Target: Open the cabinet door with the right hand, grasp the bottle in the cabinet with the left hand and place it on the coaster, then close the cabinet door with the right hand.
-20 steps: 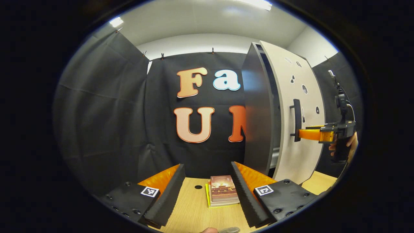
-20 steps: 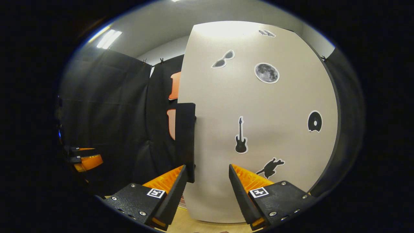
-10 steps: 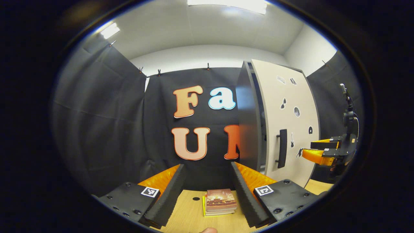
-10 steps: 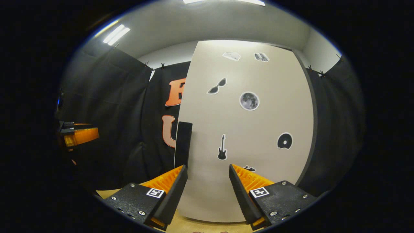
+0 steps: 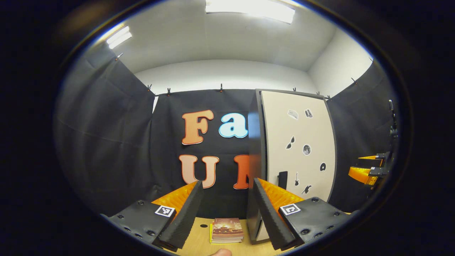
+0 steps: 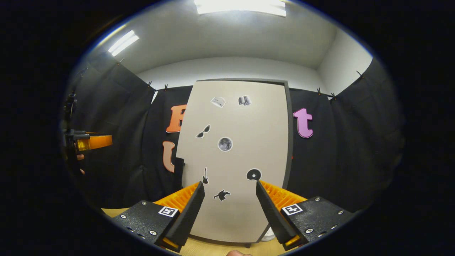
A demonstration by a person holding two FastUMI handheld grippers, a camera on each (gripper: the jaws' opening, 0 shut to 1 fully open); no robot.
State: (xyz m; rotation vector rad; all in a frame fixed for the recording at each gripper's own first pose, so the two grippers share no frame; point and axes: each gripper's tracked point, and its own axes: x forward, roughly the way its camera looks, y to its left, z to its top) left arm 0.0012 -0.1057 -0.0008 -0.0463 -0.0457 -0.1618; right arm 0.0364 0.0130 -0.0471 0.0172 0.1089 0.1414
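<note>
The tall cabinet stands on the wooden table, its beige sticker-covered door lying flush and shut. The dark handle sits at the door's left edge, also seen as the handle in the left gripper view. My right gripper is open and empty, facing the door from some way back. My left gripper is open and empty too, pointing at the cabinet's left side. Off to the right hovers the right gripper, and at the far left the left gripper.
A small stack of books lies on the table left of the cabinet, near a round hole. A small pale object shows at the cabinet's lower right corner, partly hidden by my finger. Black cloth walls close the booth.
The door swung from ajar to shut. The right gripper came off the handle and drew back. Both grippers moved away from the cabinet, which now looks smaller.
</note>
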